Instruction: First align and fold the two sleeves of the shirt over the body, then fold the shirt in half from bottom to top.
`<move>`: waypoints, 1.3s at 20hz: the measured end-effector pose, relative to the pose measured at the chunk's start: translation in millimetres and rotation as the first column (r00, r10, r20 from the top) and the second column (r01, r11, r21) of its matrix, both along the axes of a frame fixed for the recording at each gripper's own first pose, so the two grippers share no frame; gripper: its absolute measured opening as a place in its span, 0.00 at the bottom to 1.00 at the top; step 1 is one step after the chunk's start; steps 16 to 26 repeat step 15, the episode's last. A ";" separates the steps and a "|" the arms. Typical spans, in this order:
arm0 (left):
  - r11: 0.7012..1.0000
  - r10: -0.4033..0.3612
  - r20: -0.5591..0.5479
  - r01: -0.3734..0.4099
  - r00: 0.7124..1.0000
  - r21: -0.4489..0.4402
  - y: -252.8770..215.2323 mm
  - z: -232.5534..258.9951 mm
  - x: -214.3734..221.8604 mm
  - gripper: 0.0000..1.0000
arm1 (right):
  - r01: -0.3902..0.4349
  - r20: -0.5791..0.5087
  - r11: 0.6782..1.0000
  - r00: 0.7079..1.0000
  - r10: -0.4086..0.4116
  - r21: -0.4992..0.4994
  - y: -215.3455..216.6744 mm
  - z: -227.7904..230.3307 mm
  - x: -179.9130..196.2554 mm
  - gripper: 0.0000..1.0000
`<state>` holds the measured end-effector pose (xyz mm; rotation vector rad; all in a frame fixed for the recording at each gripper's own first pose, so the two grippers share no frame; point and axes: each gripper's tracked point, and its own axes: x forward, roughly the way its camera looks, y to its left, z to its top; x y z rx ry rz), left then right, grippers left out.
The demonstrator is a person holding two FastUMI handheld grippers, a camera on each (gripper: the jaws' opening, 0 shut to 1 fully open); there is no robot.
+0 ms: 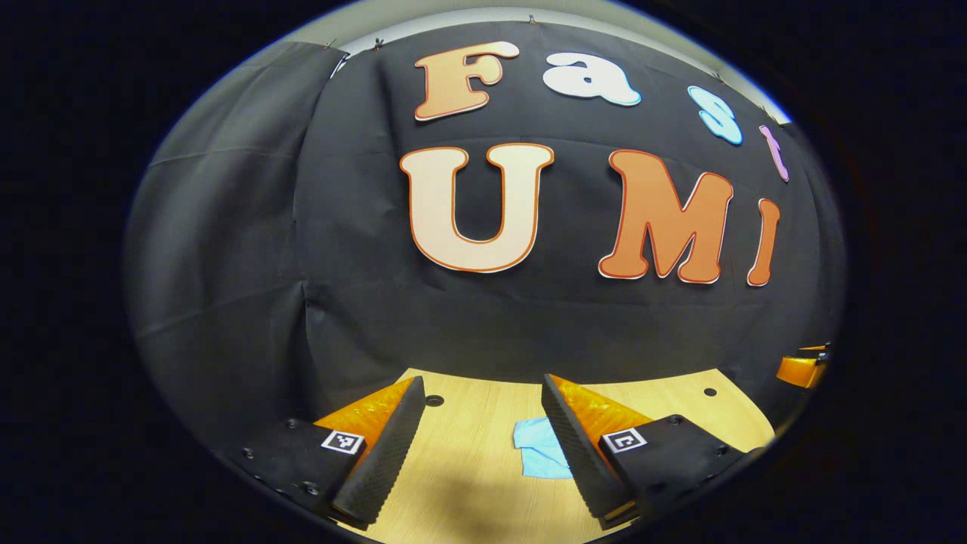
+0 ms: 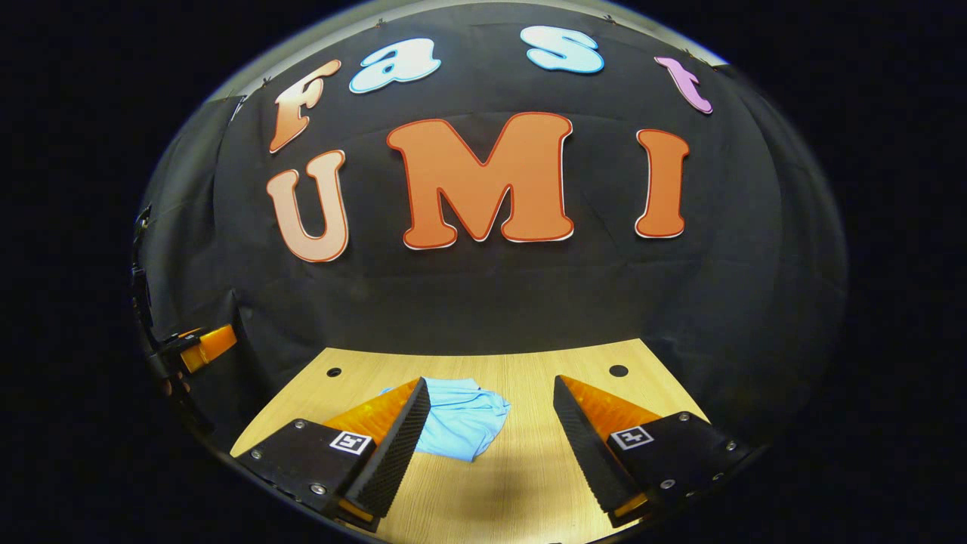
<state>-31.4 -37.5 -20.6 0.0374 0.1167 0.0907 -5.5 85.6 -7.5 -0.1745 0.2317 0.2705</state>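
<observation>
Blue shirt lay bunched on the table, compact enough to be folded or just rumpled; both claws, left and right, hovered agape above, gripping nothing.

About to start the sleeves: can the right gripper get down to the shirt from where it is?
Probably yes. The right gripper is open above the table, and the crumpled shirt lies just ahead by its left finger with nothing between.

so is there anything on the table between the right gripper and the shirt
No. In the right gripper view, the open right gripper hangs above bare wooden table, with the crumpled light blue shirt just ahead, partly behind one finger.
</observation>
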 end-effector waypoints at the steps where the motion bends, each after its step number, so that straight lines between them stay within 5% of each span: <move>1: 1.000 0.001 -0.003 -0.001 1.000 0.002 4.5 -0.2 -3.1 0.99 | 0.002 0.006 1.000 1.000 -0.003 0.009 3.1 1.3 -3.9 0.99; 15: 1.000 -0.026 0.049 0.025 0.998 0.017 42.4 18.7 -73.5 0.99 | 0.019 0.110 0.999 0.994 -0.024 0.044 18.6 11.1 -80.8 0.99; 26: 1.000 -0.026 0.049 0.025 0.998 0.017 42.4 18.7 -73.5 0.99 | 0.019 0.110 0.999 0.994 -0.024 0.044 18.6 11.1 -80.8 0.99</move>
